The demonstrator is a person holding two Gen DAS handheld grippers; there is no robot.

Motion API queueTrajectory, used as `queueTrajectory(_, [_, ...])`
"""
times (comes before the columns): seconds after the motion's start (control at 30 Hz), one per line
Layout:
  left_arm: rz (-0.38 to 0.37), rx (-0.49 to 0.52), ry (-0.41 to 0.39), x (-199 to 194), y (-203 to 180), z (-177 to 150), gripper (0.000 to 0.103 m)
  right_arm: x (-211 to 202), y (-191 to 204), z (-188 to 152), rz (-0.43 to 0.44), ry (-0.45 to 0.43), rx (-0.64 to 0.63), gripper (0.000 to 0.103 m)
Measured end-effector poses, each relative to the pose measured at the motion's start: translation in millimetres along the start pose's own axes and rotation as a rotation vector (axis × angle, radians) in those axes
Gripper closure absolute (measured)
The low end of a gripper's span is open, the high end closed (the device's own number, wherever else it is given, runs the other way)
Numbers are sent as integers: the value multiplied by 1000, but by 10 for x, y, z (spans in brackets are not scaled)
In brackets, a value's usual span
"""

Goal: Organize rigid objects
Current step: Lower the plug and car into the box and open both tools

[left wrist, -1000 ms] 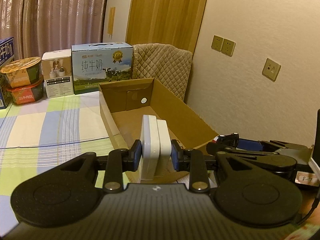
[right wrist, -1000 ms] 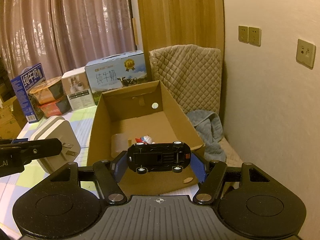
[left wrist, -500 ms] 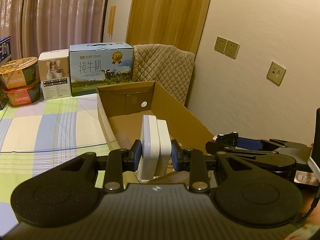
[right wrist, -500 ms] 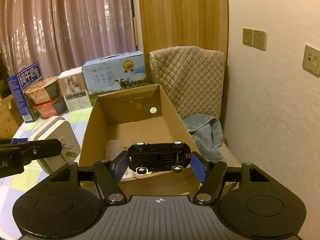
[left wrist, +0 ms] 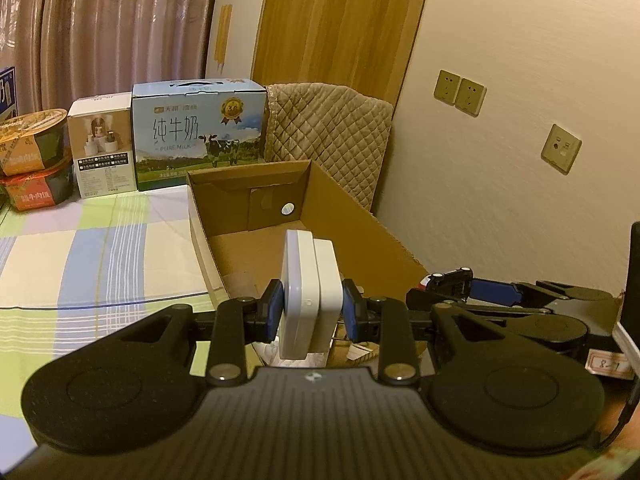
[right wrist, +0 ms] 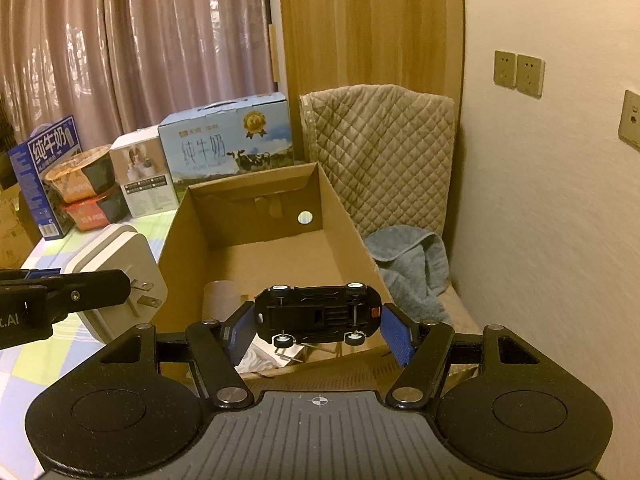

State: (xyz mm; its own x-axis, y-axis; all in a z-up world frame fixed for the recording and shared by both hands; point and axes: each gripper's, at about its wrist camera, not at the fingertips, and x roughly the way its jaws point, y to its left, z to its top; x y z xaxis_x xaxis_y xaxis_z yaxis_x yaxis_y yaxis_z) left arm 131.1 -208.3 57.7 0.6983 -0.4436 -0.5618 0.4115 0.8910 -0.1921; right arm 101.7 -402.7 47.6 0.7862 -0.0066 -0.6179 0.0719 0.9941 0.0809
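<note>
My left gripper (left wrist: 310, 312) is shut on a white plug adapter (left wrist: 310, 292), held upright over the near end of the open cardboard box (left wrist: 360, 224). The adapter also shows in the right wrist view (right wrist: 120, 280), left of the box (right wrist: 352, 232), with its metal prongs pointing right. My right gripper (right wrist: 318, 330) holds a black toy car (right wrist: 316, 314) on its side, underside towards the camera, over the box's near end. Its right pad stands a little off the car. The car's end and right gripper show in the left wrist view (left wrist: 452, 280).
Milk cartons (left wrist: 198, 128), a white product box (left wrist: 104, 148) and stacked noodle bowls (left wrist: 34, 160) stand along the back of the checked tablecloth (left wrist: 80, 256). A quilted cushion (right wrist: 380, 152) and blue towel (right wrist: 412, 268) lie right of the box. Some items lie inside the box's near end.
Both grippers have moved forward and up a little towards the box, each with its object. The right gripper's jaws look slightly wider around the car.
</note>
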Motion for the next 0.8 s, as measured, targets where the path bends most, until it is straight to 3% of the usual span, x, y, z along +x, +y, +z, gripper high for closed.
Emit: queueTrajectory(0.8, [21, -19, 38, 452, 147, 132, 77, 378, -8, 121, 5, 37, -30, 39])
